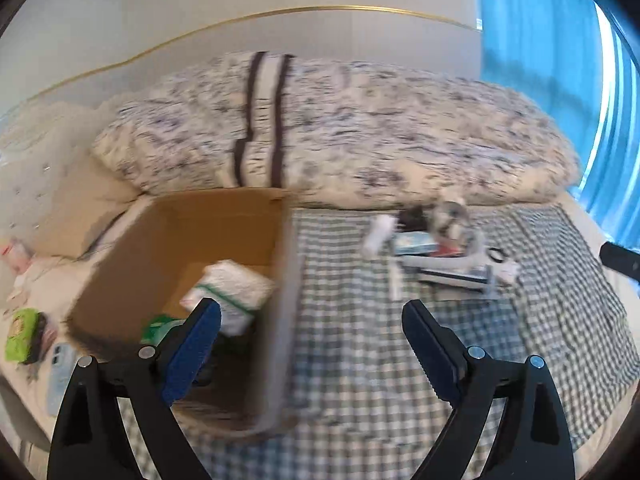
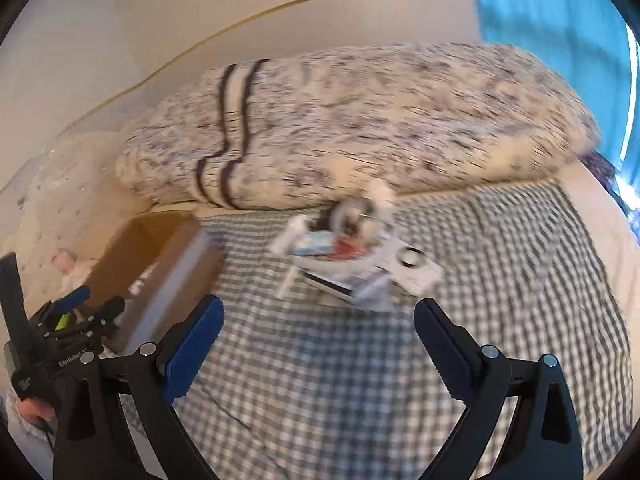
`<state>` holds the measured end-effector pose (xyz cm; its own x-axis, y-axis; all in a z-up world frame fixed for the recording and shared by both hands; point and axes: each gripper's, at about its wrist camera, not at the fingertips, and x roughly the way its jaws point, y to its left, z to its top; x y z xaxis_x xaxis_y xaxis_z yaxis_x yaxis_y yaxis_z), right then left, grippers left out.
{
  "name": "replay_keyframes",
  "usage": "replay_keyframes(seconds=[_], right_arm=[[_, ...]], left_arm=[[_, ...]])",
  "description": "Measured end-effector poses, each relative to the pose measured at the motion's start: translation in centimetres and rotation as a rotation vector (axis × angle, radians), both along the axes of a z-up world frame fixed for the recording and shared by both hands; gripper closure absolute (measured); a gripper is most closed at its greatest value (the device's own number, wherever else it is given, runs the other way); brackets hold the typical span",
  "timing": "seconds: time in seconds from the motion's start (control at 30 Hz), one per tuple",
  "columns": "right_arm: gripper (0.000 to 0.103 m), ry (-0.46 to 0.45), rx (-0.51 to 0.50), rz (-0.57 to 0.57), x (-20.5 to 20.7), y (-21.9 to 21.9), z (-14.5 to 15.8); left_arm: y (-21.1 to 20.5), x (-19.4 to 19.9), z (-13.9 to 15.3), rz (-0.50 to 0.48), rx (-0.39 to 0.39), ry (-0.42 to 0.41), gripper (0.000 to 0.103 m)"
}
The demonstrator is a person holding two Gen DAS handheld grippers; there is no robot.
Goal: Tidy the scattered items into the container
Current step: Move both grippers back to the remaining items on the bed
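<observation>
A brown cardboard box (image 1: 224, 216) stands open on the checked bedspread, holding a white-and-green packet (image 1: 228, 288) and something green (image 1: 160, 326). My left gripper (image 1: 312, 316) is open and empty, straddling the box's right wall. A blurred pile of scattered items (image 1: 440, 252) lies to the right on the bedspread. In the right wrist view the same pile (image 2: 356, 260) lies ahead of my right gripper (image 2: 320, 316), which is open and empty above the bedspread. The box (image 2: 160, 256) is at the left there, with the left gripper (image 2: 80, 308) beside it in a person's hand.
A large patterned pillow (image 1: 340, 132) lies across the back of the bed. A green packet (image 1: 22, 334) and a phone (image 1: 60, 376) lie left of the box. A blue curtain (image 1: 552, 40) hangs at the right. The checked bedspread (image 2: 320, 380) spreads below the right gripper.
</observation>
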<state>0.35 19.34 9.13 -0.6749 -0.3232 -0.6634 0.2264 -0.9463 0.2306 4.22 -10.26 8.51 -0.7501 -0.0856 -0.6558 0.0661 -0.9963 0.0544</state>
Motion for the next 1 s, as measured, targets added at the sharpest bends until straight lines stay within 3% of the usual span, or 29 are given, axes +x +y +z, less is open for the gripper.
replay_keyframes(seconds=[0.4, 0.57, 0.83, 1.0], right_arm=[[0.006, -0.099, -0.058, -0.038, -3.5, 7.3, -6.8], [0.006, -0.136, -0.072, -0.059, -5.2, 8.6, -9.2], [0.006, -0.169, -0.098, -0.101, -6.8, 10.3, -11.5], [0.006, -0.175, -0.083, -0.105, -7.5, 10.3, -11.8]], left_arm=[[11.1, -7.7, -8.1, -0.194, -0.04, -0.078, 0.008], [13.8, -10.4, -11.0, -0.24, 0.023, -0.138, 0.008], [17.3, -15.3, -13.7, -0.248, 0.117, -0.212, 0.009], [17.6, -17.2, -16.1, -0.197, 0.146, -0.253, 0.023]])
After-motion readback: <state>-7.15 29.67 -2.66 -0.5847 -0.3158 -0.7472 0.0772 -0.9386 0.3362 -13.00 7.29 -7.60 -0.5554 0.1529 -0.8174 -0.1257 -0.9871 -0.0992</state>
